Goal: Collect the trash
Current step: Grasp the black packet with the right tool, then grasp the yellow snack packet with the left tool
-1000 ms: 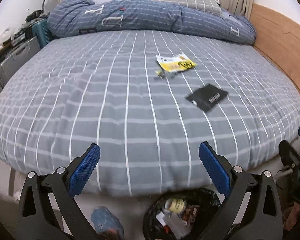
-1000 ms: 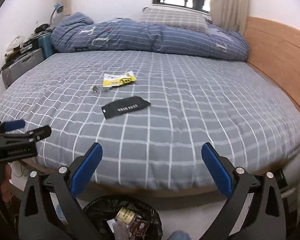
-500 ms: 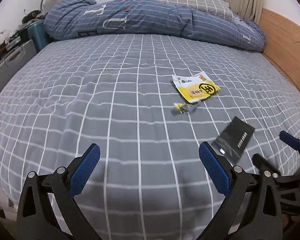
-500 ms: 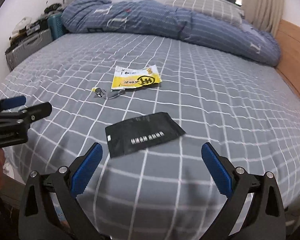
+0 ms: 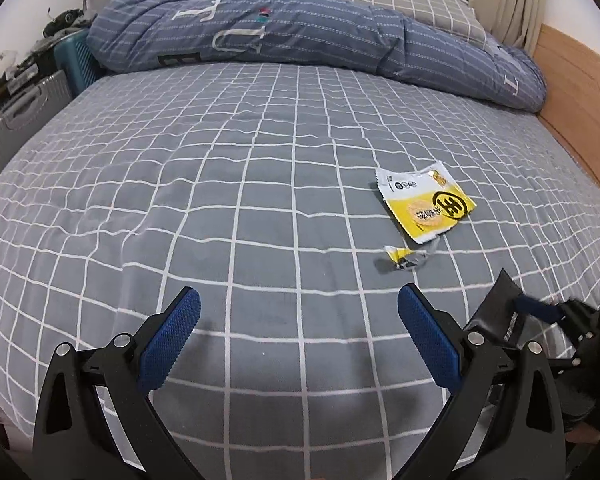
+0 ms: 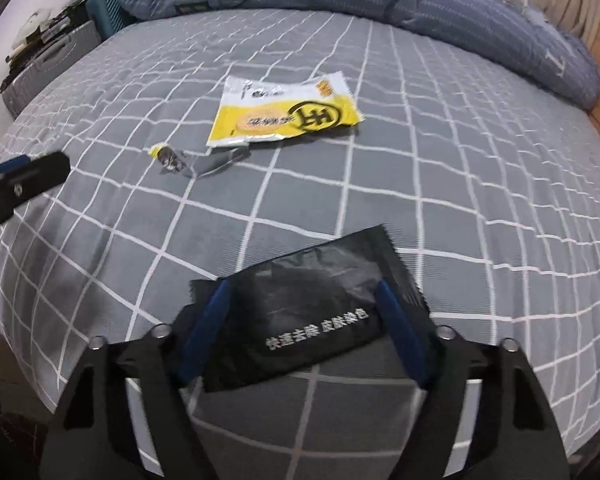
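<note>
Right wrist view: the right hand-held gripper, previously above the bed, now straddles the flat black foil sachet at 6 o'clock, jaws closing; the left hand-held gripper stays apart.

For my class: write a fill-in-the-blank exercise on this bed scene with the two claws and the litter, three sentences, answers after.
1. The right claw is closing around the ______ packet lying on the bed sheet.
2. The opened snack wrapper is white and ______.
3. The left claw is open, with ______ between its pads.

Missing words: black; yellow; nothing
</note>
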{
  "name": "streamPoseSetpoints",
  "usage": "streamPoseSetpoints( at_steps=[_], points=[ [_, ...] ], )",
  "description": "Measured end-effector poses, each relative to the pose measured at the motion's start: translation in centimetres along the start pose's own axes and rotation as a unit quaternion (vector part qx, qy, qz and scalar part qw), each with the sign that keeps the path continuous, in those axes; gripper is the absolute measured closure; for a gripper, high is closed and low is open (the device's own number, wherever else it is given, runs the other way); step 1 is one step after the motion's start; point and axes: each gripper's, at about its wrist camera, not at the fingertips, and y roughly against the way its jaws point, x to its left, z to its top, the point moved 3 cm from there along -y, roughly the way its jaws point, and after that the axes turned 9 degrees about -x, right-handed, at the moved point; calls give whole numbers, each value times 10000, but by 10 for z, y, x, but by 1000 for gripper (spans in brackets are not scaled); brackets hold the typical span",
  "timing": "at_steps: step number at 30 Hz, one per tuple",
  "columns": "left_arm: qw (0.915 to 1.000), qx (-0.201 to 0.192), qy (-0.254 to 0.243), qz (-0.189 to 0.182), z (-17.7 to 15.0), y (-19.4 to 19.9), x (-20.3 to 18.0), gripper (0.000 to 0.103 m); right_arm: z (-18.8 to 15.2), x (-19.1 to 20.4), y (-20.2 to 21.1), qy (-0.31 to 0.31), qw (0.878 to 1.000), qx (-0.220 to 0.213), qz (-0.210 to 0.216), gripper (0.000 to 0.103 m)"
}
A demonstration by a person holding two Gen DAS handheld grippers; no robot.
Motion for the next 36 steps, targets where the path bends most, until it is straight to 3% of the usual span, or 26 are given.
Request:
streamPoseSetpoints(
  at_steps=[11,21,23,27,36],
  points=[
    [10000,37,-55,-9,-2,-2,-1,6,3,-3,6,-261,9989,3,396,91],
    [9999,73,-64,-110,3,-9,-19,6,17,-22,36,-375,9980,-460,237,96],
    [9998,81,-59,-178,8,-15,-27,6,22,-33,45,-381,9974,-611,50,96],
    [9985,216,60,-506,23,-33,-51,6,29,-57,57,-502,9954,-803,-155,96],
    [9982,305,-161,-482,55,-84,-117,6,29,-109,64,-809,9915,-950,-375,96]
  ],
)
